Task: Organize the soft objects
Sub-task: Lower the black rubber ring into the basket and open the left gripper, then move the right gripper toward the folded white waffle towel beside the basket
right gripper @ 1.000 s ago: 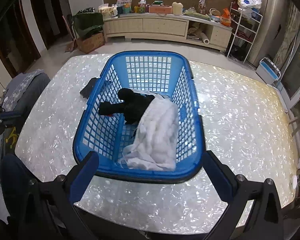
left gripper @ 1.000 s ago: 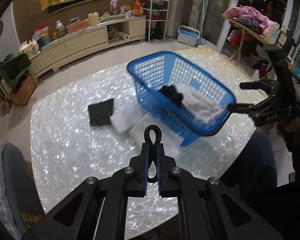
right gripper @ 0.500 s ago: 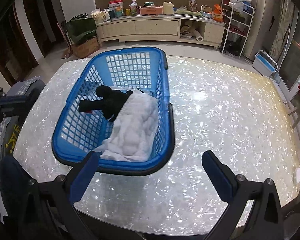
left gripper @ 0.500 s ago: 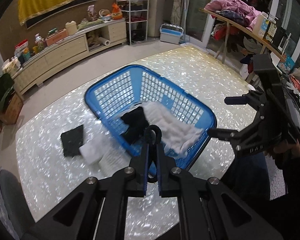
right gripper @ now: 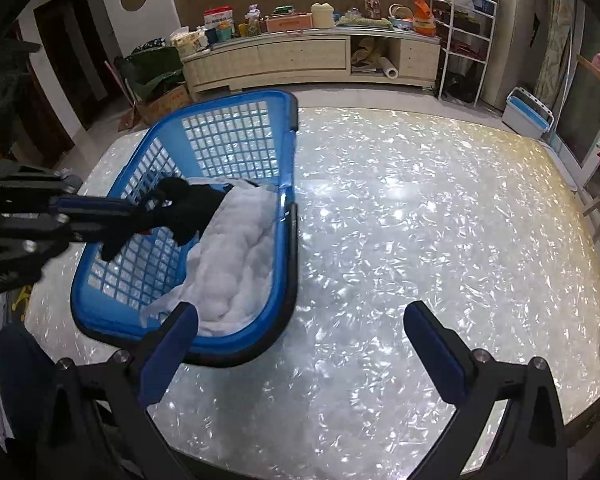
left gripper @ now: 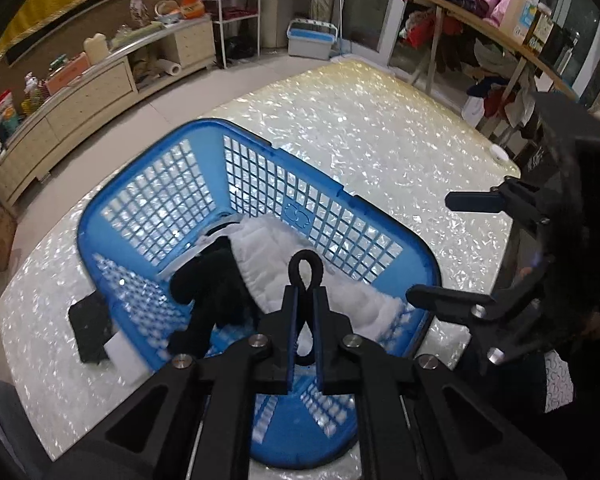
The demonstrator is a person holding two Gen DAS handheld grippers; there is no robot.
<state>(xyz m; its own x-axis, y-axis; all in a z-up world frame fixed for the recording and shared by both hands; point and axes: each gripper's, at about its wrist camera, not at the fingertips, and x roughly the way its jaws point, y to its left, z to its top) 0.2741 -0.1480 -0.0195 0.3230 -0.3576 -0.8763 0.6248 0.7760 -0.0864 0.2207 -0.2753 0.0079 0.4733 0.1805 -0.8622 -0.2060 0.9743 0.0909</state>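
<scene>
Pearly, glittering bench (left gripper: 380, 128) carries a blue lattice basket (left gripper: 148, 200). Left view: the left tongs (left gripper: 305, 312) hang over the basket, clamped on a thin black elastic loop (left gripper: 306, 270), above fluffy white cloth (left gripper: 268, 248) and a black garment (left gripper: 212, 276) inside; release seems next. Right view: the right tongs (right gripper: 300, 340) stand apart beside the basket (right gripper: 228, 140), empty.

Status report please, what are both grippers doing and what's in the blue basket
Left gripper shut on a black loop, over the blue basket. Right gripper open, empty. Basket holds white cloth and black cloth. Nothing blocking.
</scene>
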